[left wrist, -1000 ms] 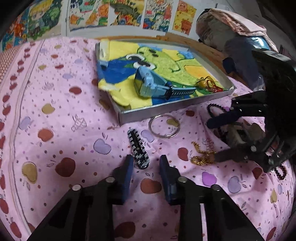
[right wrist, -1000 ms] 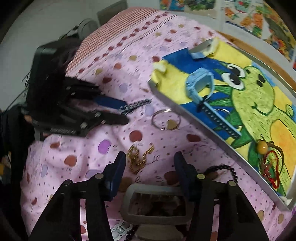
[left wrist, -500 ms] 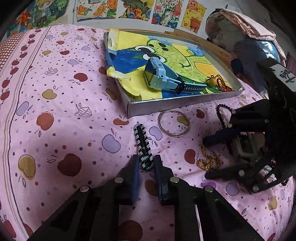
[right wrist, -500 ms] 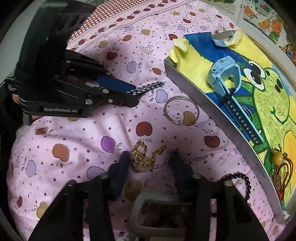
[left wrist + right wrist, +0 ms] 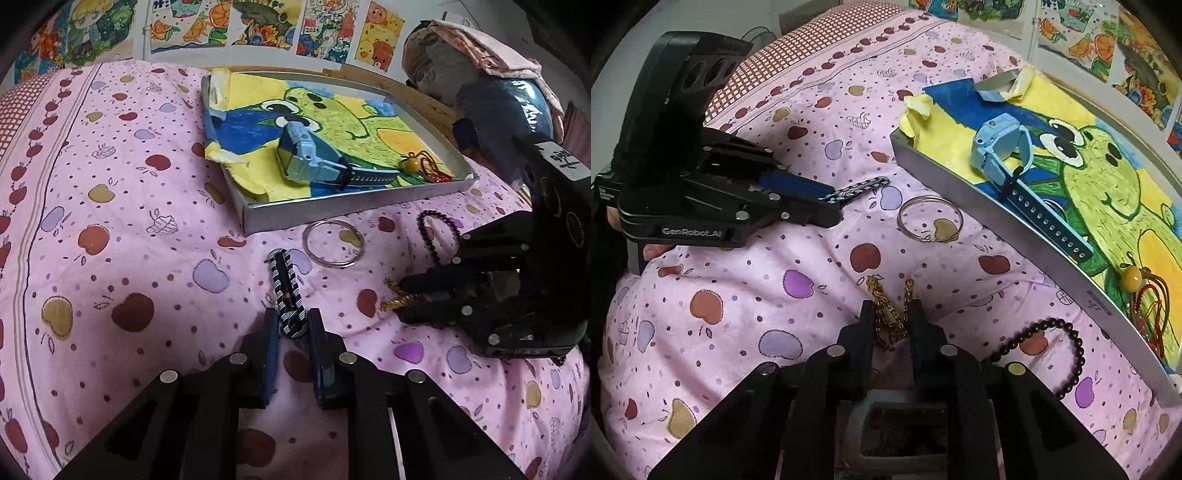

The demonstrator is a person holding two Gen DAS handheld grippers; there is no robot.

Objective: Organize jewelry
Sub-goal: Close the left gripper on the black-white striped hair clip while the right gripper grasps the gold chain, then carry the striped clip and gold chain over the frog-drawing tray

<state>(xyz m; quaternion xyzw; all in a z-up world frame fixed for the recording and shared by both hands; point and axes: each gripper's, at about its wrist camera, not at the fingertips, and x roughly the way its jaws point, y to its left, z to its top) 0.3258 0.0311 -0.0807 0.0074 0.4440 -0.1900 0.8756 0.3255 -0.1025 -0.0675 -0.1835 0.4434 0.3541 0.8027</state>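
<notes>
A black-and-white braided bracelet [image 5: 283,280] lies on the pink bedcover, and my left gripper [image 5: 293,326] is shut on its near end. From the right wrist view, that left gripper [image 5: 833,208] holds the braided bracelet [image 5: 862,188] low on the cover. My right gripper [image 5: 892,314] is shut on a gold chain [image 5: 882,295], whose loose ends trail ahead of the tips. In the left wrist view the right gripper [image 5: 400,299] pinches the gold chain [image 5: 392,301]. A metal tray [image 5: 332,211] lined with a frog drawing holds a blue watch [image 5: 310,162] and a yellow-bead red-cord charm [image 5: 424,168].
A silver ring [image 5: 332,242] and a black bead bracelet [image 5: 437,232] lie on the cover just in front of the tray. A pale box-like frame [image 5: 897,410] sits under my right gripper. A bundled bag [image 5: 480,74] stands at the back right, and drawings hang on the wall.
Both grippers have closed: the left onto the end of the braided bracelet, the right onto the gold chain. The left view has also drawn closer to the bracelet.
</notes>
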